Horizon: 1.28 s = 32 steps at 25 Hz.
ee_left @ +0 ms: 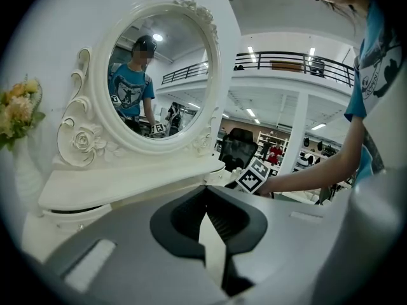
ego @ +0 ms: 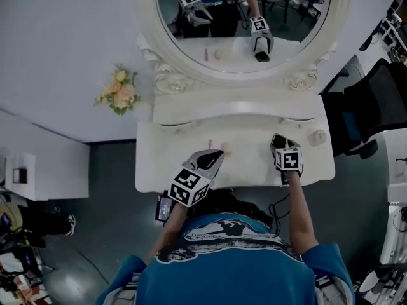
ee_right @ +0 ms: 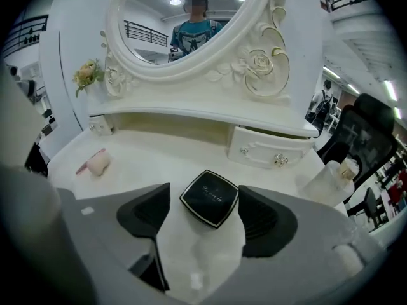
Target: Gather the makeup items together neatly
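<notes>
Compact (ee_right: 209,197), black and square, lies flat on the desk (ee_right: 159,151), turned corner-on to me. It sits between the fingers of the right gripper (ee_right: 205,218), at twelve o'clock from them. Those fingers stand wide, with a clear gap on the nine o'clock side, and grip nothing. I judge that fits either a pickup coming or a fresh set-down. Pink sponge (ee_right: 98,163) sits well apart at ten o'clock, nearer the left gripper (ee_left: 205,221), whose fingers are pressed together and empty.

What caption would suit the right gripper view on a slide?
Open right gripper, a black compact lying untouched between its fingers on the white vanity.
</notes>
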Motion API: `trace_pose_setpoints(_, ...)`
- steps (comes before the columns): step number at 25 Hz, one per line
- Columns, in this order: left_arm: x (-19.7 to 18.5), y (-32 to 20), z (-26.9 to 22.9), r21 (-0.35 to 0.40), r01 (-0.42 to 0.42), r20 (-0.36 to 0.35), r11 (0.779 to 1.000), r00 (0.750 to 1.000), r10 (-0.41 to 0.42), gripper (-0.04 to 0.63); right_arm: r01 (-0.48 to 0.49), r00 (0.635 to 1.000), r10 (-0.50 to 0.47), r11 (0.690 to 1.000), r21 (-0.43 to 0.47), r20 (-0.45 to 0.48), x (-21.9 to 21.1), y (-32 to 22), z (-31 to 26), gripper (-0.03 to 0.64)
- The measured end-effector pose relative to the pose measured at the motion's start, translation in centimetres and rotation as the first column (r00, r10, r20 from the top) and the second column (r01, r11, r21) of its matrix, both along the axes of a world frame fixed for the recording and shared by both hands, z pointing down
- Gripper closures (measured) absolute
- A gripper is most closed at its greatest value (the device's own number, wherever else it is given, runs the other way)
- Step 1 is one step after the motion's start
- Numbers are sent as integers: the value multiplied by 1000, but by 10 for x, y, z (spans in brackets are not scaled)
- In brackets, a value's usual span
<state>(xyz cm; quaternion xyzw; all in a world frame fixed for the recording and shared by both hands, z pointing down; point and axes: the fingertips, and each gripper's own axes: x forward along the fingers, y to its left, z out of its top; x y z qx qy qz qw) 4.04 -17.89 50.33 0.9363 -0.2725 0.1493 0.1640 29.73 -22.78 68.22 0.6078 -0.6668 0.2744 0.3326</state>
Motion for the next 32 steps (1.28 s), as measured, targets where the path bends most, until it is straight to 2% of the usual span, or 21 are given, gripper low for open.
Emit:
trace_pose_setpoints(4, 8, 0, 1, -1, 30, 8, 1000, 1000, -30, 581, 0, 999, 2, 999, -43, 33, 2, -2, 15, 229)
trace_pose_setpoints(8, 9, -1, 3, -3, 61, 13, 998, 998, -61, 581, -12, 999, 15, 999, -52, 50, 3, -5, 26, 215)
trace_pose_setpoints(14, 6, -3, 4, -3, 106, 23, 994, 994, -106, 581, -31, 995, 34, 999, -35, 95, 7, -6, 34, 258)
trace_pose_setpoints(19, 4, -4, 5, -1, 122, 30, 992, 992, -122, 581, 0, 996, 3, 999, -36, 94, 7, -6, 32, 269)
trace_pose_setpoints(24, 5, -2, 5, -4, 125, 34, 992, 992, -125, 581, 93, 992, -91, 995, -21, 85, -11, -4, 28, 275)
trace_pose_setpoints(32, 4, 1, 8, -5, 137, 38, 991, 990, -137, 581, 245, 962, -247, 969, 26, 120, -80, -5, 15, 275)
